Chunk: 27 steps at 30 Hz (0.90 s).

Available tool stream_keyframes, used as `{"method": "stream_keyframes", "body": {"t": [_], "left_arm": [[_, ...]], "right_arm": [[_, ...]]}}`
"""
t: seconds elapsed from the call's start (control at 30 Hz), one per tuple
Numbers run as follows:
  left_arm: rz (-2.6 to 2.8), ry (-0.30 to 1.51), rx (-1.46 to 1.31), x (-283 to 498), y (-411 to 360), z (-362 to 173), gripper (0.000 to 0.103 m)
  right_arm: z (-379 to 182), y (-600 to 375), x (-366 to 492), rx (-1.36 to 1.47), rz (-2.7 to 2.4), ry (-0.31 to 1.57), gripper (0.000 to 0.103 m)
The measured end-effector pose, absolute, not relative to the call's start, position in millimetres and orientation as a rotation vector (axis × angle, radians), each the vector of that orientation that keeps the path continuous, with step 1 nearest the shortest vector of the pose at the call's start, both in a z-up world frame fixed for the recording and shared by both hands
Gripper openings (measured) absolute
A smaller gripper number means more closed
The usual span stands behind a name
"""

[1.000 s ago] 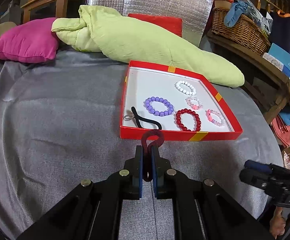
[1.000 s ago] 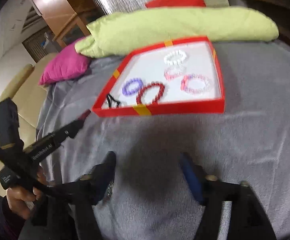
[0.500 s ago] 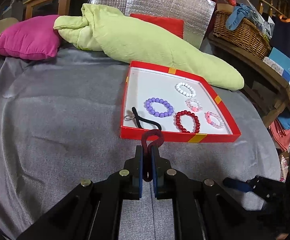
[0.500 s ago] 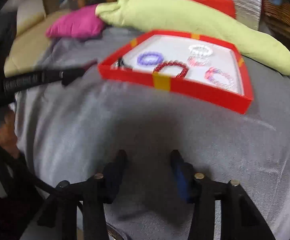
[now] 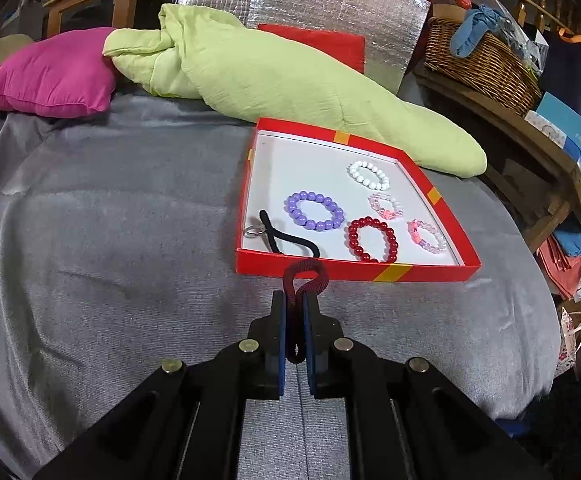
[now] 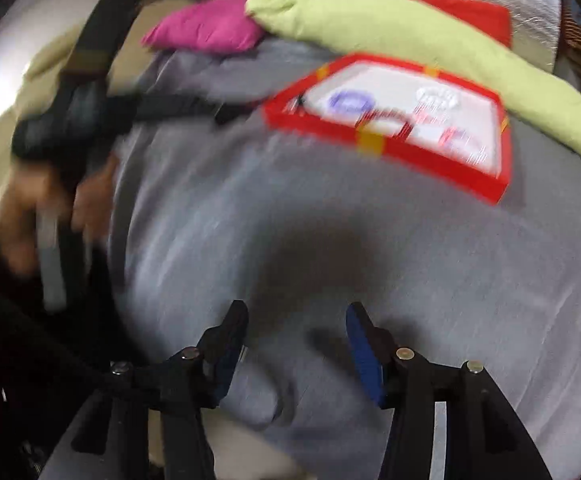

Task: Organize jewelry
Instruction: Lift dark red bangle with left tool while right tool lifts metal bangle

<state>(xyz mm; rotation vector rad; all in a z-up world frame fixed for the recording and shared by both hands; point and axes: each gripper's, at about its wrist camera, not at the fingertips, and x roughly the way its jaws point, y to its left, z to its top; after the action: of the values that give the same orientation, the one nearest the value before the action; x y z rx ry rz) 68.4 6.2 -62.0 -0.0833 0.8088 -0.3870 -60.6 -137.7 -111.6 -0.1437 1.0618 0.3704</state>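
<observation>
Left gripper [image 5: 295,300] clamped tight on a dark red hair tie [image 5: 305,276], held just short of the red tray's [image 5: 354,271] near wall, over the grey cover [image 5: 110,240]. Inside the tray: purple [image 5: 315,211], white [image 5: 368,175] and red bracelets [image 5: 373,239]. Right gripper [image 6: 296,314] blurred, near side, jaws just widened, parted, nothing between them

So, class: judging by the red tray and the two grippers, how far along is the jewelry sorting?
Done: five bead bracelets, a black hair tie and a ring lie in the red tray. In hand: the left gripper is shut on a dark red hair tie, just short of the tray's near wall. Left: dropping it in. The right gripper is open and empty, its jaws just reopening slightly over bare grey cloth.
</observation>
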Motion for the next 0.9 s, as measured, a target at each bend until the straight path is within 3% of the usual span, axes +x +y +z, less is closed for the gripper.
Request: {"method": "stream_keyframes", "body": {"t": [0.03,0.07,0.1,0.13,0.17,0.5,0.8,0.9], "left_arm": [[-0.387,0.807,-0.081,68,6,-62,0.008],[-0.387,0.807,-0.085,68,6,-62,0.008],[-0.385,0.808,-0.09,68,7,-62,0.008],[-0.383,0.809,-0.094,68,8,-62,0.008],[-0.38,0.809,-0.095,68,9,-62,0.008],[-0.405,0.803,-0.083,68,3,-61,0.008],[-0.41,0.822,-0.065,69,-2,-66,0.008],[-0.41,0.824,-0.054,68,-3,-67,0.008]], "right_arm": [[-123,-132,-66,-0.212,0.338,1.085,0.053],[-130,-124,-72,-0.322,0.294,1.049,0.041],[-129,-119,-76,-0.367,0.287,1.022,0.037],[-127,-118,-76,-0.375,0.28,1.019,0.025],[-123,-121,-73,-0.351,0.265,1.005,0.003],[-86,-203,-5,0.0,0.079,0.915,0.004],[-93,-234,27,0.211,0.075,0.991,0.009],[-90,-234,23,0.213,0.079,0.972,0.03]]}}
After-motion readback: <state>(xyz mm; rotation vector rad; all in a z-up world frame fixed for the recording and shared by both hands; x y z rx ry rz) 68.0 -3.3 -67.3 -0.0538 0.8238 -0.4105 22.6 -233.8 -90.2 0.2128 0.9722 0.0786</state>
